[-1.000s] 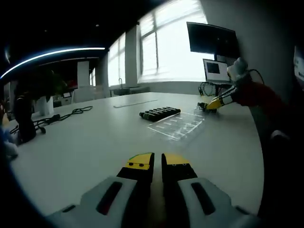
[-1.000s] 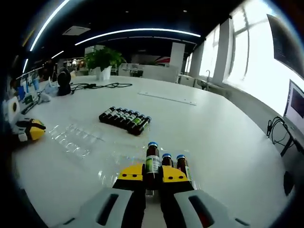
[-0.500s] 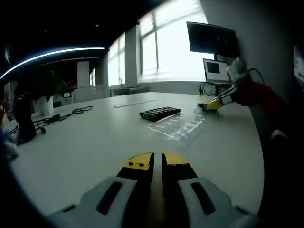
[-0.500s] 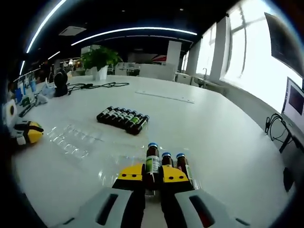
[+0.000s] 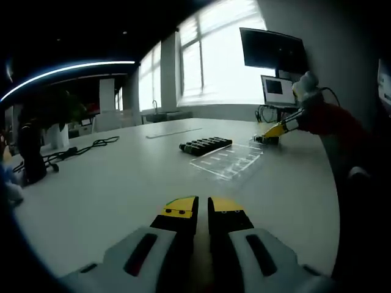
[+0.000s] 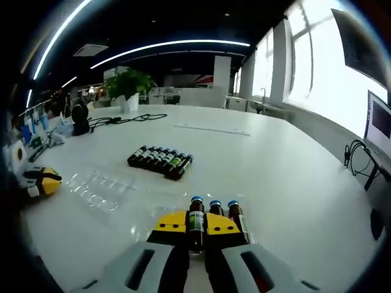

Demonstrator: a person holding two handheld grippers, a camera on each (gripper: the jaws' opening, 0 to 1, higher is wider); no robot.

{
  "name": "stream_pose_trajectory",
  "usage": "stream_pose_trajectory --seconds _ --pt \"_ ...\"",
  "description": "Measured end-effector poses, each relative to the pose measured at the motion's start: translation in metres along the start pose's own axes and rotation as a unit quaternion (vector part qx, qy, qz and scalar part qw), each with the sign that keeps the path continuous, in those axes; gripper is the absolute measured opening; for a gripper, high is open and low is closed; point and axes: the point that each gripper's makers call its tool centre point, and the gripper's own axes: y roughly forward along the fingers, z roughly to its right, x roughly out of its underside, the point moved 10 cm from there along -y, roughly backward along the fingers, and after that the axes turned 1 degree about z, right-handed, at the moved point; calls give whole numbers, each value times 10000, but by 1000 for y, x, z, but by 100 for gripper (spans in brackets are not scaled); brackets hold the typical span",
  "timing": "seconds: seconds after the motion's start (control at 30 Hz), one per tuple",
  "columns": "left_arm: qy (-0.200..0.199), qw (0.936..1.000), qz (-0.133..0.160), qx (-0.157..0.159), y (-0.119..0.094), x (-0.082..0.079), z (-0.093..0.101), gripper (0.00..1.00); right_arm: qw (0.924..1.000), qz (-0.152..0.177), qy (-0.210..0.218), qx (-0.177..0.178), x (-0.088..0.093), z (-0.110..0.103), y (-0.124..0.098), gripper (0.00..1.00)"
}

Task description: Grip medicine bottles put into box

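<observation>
My right gripper [image 6: 196, 223] is shut on a brown medicine bottle [image 6: 196, 215] with a blue cap and green label. The bottle stands upright in a clear plastic box [image 6: 149, 204], next to two more bottles [image 6: 235, 213]. A row of several dark bottles [image 6: 160, 160] lies further out on the white table [image 6: 263, 171]; the same row [image 5: 205, 145] appears in the left gripper view. My left gripper [image 5: 201, 207] is shut with nothing in it, low over the table, far from the bottles. In that view the right gripper [image 5: 272, 132] is past the clear tray [image 5: 229, 160].
A second clear tray [image 6: 91, 189] lies left of the box, with the left gripper [image 6: 40, 182] beyond it. A gloved hand and red sleeve [image 5: 327, 119] hold the right gripper. Cables [image 6: 122, 118], a potted plant [image 6: 128, 82], a flat strip [image 6: 211, 129] and monitors [image 5: 272, 52] stand further back.
The right gripper view has shifted a little; the held bottle's cap now sits lower, level with the two neighbouring caps. The left gripper has not moved.
</observation>
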Motion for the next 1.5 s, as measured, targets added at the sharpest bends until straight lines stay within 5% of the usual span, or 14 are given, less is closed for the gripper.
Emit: stream_pose_trajectory --seconds 1.0,1.5 --pt "17 10000 -18 -3 0 0 0 2 9969 -471 -398 -490 -5 8 8 2" --pt "28 10000 -29 -1 0 0 0 2 9965 -458 -449 -540 -4 8 8 1"
